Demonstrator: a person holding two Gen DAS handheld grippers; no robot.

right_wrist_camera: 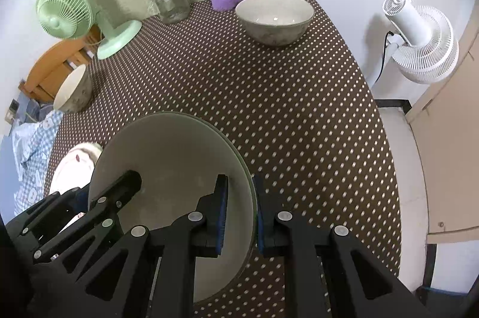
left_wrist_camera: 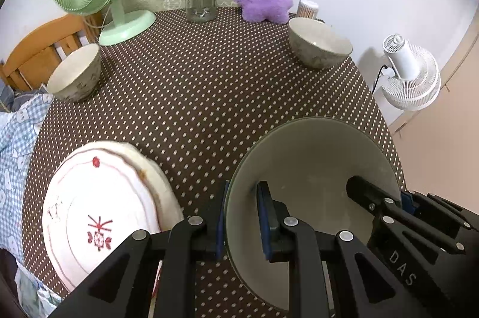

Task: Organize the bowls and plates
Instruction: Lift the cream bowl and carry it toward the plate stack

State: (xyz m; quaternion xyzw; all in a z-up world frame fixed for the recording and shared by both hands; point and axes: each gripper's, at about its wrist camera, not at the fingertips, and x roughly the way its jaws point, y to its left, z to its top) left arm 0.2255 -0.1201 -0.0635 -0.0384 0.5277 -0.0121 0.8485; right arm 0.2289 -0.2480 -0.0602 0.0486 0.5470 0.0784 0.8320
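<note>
Step in hand: carrying grey-green plate (left_wrist_camera: 314,168), both grippers sharing load above tabletop (left_wrist_camera: 209,84). Left hand-held gripper (left_wrist_camera: 241,223) clamps its left rim; right hand-held gripper (right_wrist_camera: 241,219) clamps right rim. Next, likely: lower level onto patterned plate (left_wrist_camera: 98,210), release together.

The letters "DAS" are printed in white on the black arm of the right gripper (left_wrist_camera: 402,199), at the lower right of the left wrist view. No other lettering or number can be read.
</note>
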